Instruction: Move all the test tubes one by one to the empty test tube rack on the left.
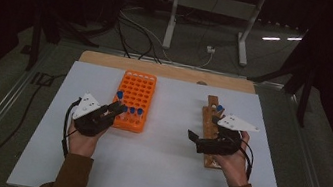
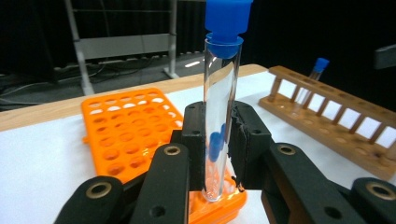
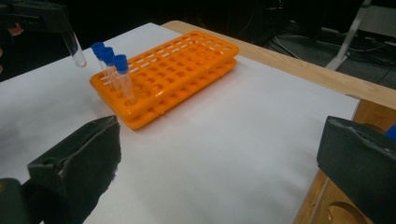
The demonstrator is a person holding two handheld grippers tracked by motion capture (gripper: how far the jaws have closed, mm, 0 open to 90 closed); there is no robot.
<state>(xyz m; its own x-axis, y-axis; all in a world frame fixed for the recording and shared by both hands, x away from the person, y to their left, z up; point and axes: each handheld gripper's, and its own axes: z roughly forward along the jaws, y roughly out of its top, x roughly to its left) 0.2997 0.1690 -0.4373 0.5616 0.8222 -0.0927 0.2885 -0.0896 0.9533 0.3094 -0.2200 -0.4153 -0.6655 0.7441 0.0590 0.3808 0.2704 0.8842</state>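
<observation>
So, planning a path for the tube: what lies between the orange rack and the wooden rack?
Bare white tabletop lies between the orange rack and the wooden rack, as the high view shows.

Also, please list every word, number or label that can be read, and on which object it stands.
None can be read: the orange rack, the wooden rack, the capped tube and both hand-held grippers carry no legible text.

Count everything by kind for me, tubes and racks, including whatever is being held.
Racks: 2, an orange rack and a wooden rack
Blue-capped test tubes: 5, with 3 in the orange rack, 1 in the wooden rack, 1 in the left gripper
Total: 7
</observation>
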